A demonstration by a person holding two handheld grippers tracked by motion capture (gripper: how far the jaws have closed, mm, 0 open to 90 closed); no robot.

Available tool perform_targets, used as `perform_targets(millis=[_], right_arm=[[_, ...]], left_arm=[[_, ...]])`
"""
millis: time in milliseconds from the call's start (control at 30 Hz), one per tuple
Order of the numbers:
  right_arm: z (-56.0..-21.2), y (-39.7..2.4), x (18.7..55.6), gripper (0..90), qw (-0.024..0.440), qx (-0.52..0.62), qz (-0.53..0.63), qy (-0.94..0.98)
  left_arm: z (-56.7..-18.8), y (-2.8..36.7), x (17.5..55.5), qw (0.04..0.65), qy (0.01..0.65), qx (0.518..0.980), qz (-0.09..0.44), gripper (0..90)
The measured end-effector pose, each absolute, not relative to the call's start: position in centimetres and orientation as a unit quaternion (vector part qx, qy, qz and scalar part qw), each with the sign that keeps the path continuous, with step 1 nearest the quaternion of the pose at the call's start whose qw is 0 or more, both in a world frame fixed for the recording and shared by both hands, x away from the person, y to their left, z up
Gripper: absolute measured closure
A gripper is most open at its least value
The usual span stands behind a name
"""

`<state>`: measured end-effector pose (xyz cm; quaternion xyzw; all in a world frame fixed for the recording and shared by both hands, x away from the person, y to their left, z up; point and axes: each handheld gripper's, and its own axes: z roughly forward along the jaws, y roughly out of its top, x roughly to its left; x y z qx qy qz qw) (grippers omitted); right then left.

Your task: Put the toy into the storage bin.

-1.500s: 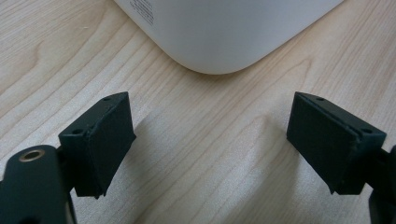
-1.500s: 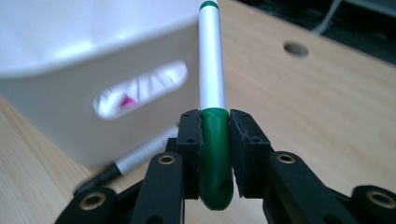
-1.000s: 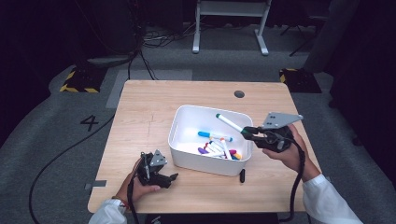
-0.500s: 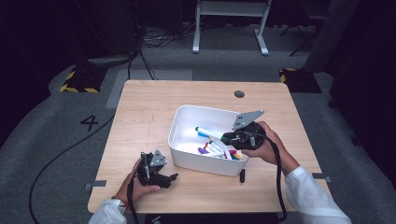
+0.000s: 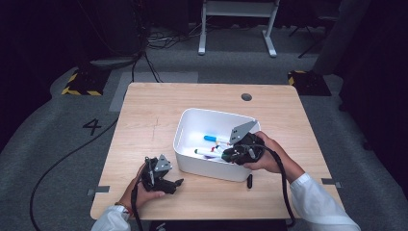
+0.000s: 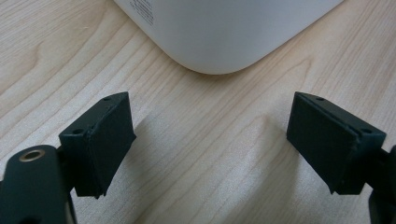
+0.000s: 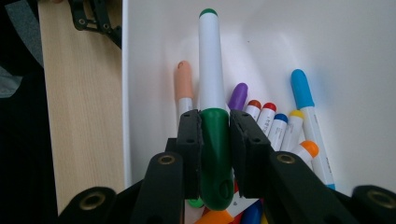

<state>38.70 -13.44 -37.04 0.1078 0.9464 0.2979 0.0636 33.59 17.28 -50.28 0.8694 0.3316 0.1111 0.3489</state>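
Right tongs (image 7: 215,154) moved into white plastic bin (image 5: 192,120) | pinching green-capped marker (image 7: 211,84) | left tongs (image 6: 210,149) spread

my table (image 5: 144,120) is pale wood with a matt grain. the bin (image 5: 192,126) looks like smooth white plastic, the green marker (image 7: 213,116) glossy plastic, and my jaw pads (image 6: 109,135) matt black rubbery stuff.

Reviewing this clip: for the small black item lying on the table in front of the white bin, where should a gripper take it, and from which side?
The black item lies flat on the table, close to the white bin, its long axis pointing toward the bin. Probably best to come from straight above and close across its narrow middle, jaws to its left and right. It is too small to tell what it is.
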Motion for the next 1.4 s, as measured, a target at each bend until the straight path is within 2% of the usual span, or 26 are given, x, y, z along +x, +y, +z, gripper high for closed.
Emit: perform_targets(millis=[367,400,867,1067,1400], right_arm=[[-37.2,-13.5,38.5,74.2,0.053,0.103,0.301,0.947],[-37.2,-13.5,38.6,69.6,0.058,0.107,0.301,0.946],[-35.6,-16.3,38.2,53.5,0.117,0.150,0.347,0.918],[-34.9,-18.8,37.3,39.2,0.158,0.175,0.358,0.903],[-34.4,-24.1,35.3,33.5,0.201,0.237,0.390,0.867]], left_arm=[[-50.3,17.3,33.6,0.349,0.332,0.869,0.111,14.9],[-50.3,17.3,33.6,0.349,0.332,0.869,0.111,14.9],[-50.3,17.3,33.6,0.349,0.332,0.869,0.111,15.0],[-50.3,17.3,33.6,0.349,0.332,0.869,0.111,14.9],[-50.3,17.3,33.6,0.349,0.332,0.869,0.111,14.9]])
